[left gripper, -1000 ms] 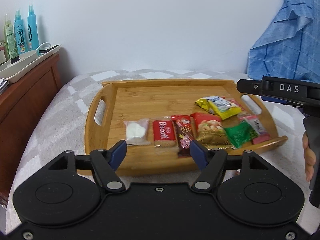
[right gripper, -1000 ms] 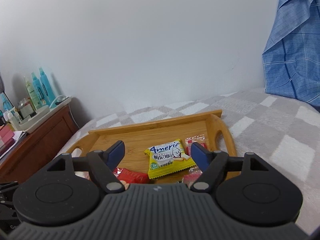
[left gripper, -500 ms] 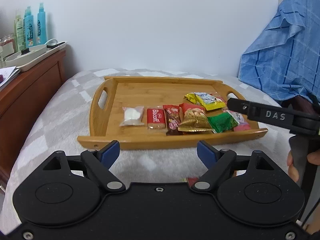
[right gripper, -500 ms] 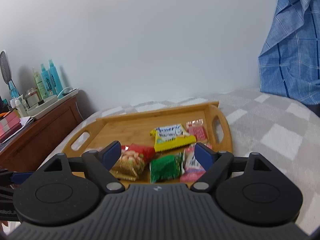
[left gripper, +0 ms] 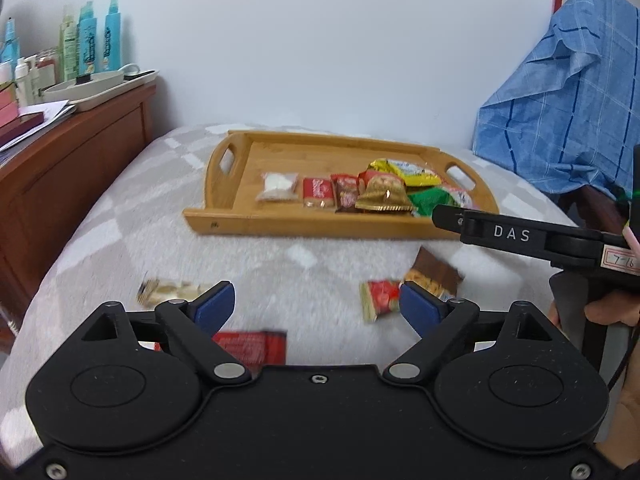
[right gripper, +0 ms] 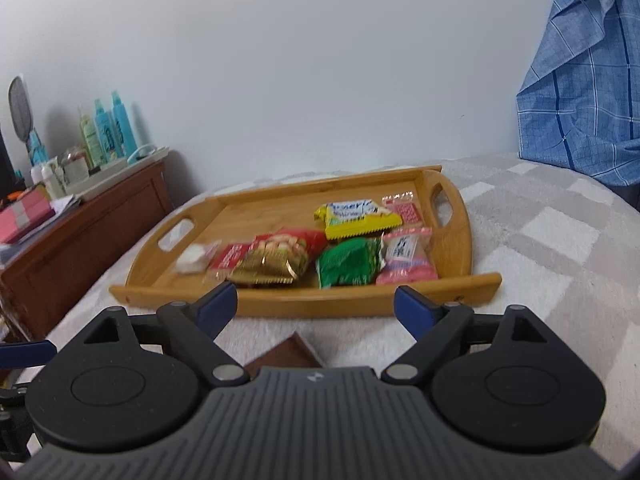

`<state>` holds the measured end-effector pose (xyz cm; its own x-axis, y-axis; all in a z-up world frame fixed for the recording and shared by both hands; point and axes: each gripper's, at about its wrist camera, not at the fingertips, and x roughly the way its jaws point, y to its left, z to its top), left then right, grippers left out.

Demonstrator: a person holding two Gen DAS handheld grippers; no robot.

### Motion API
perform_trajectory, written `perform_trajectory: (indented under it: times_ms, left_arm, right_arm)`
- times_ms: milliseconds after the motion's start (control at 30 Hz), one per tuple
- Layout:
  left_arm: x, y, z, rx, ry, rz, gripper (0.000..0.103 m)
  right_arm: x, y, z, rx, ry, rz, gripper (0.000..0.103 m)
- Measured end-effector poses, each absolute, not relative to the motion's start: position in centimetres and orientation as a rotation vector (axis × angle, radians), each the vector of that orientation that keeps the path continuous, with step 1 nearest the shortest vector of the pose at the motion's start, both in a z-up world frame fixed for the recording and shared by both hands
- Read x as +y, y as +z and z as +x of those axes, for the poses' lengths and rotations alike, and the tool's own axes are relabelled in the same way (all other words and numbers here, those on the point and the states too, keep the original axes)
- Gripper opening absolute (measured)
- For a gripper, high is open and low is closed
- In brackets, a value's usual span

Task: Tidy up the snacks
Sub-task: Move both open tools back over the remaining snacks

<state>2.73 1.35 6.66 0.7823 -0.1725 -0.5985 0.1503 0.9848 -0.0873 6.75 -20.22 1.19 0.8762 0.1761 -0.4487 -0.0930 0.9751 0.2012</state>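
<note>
A bamboo tray [left gripper: 240, 220] [right gripper: 280, 308] on the bed holds a row of snack packets: a white one [left gripper: 278, 186], red Biscoff [left gripper: 318, 192], a gold-red bag [left gripper: 382, 196] [right gripper: 276, 256], green [right gripper: 348, 262], yellow [right gripper: 356, 218] and pink [right gripper: 406, 258]. Loose snacks lie on the blanket in front: a brown packet [left gripper: 434, 276] [right gripper: 286, 354], a small red one [left gripper: 380, 300], a pale one [left gripper: 172, 290] and a red bar [left gripper: 248, 346]. My left gripper [left gripper: 316, 306] is open and empty above the loose snacks. My right gripper [right gripper: 316, 306] is open and empty before the tray; its body [left gripper: 520, 236] shows at right.
A wooden dresser [left gripper: 60, 160] with bottles [left gripper: 96, 36] and a white dish stands to the left of the bed. A blue checked cloth [left gripper: 560, 100] hangs at the back right. The bed is covered by a grey-white checked blanket [left gripper: 120, 240].
Both grippers have pulled back from the tray toward the near edge of the bed. Loose snacks on the blanket have come into the left wrist view. Both stay open.
</note>
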Motion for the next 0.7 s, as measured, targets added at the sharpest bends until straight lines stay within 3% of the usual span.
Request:
perform_trajectory:
  times_ms: [333, 567, 700]
  left_arm:
    - [2.8, 4.4, 1.1, 0.671, -0.103, -0.041, 0.089]
    - [4.3, 3.4, 2.0, 0.705, -0.054, -0.102, 0.089]
    - [5.3, 2.9, 2.4, 0.732, -0.060, -0.194, 0.078]
  right_arm:
    - [-19.7, -0.2, 5.3, 0.513, 0.100, 0.200, 0.093]
    - [-19.8, -1.0, 5.0, 0.556, 0.115, 0.255, 0.080]
    - [-19.6, -1.2, 5.2, 0.574, 0.129, 0.262, 0.071]
